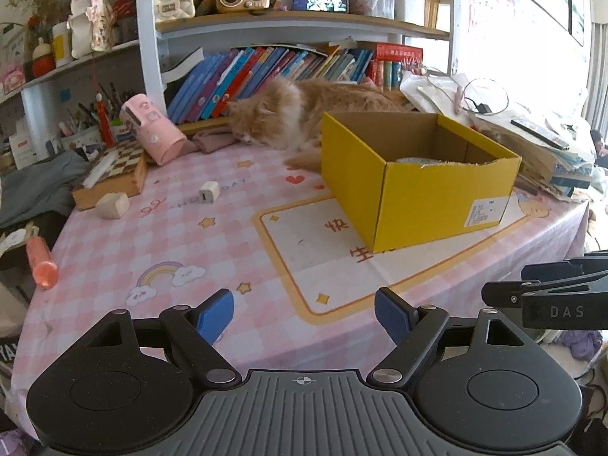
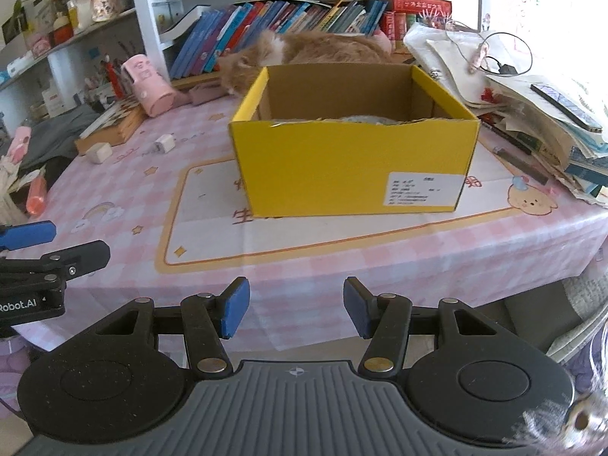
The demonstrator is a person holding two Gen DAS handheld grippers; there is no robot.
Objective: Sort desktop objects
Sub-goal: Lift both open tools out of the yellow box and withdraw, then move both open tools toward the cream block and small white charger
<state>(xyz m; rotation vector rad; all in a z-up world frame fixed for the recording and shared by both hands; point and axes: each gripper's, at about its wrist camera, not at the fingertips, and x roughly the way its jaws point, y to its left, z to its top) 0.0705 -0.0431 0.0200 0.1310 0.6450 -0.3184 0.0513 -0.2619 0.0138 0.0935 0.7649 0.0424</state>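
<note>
Two grippers hang over the near desk edge, both with fingers parted and empty: the left gripper [image 1: 304,317] spread wide, the right gripper [image 2: 296,309] about half open. Judged step: approach before the first pick. From the left lie an orange tube [image 1: 42,263], a cream block [image 1: 112,205] and a white charger [image 1: 209,192]; the yellow box [image 1: 414,178] stands right, calling for a forward reach.

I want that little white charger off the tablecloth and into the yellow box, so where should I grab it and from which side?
Grip the white charger across its two flat side faces, coming from above. It is a small cube lying on the tablecloth with open cloth all round, so fingers fit on both sides. The open left gripper looks nearer than the right gripper; the box sits to its right.
</note>
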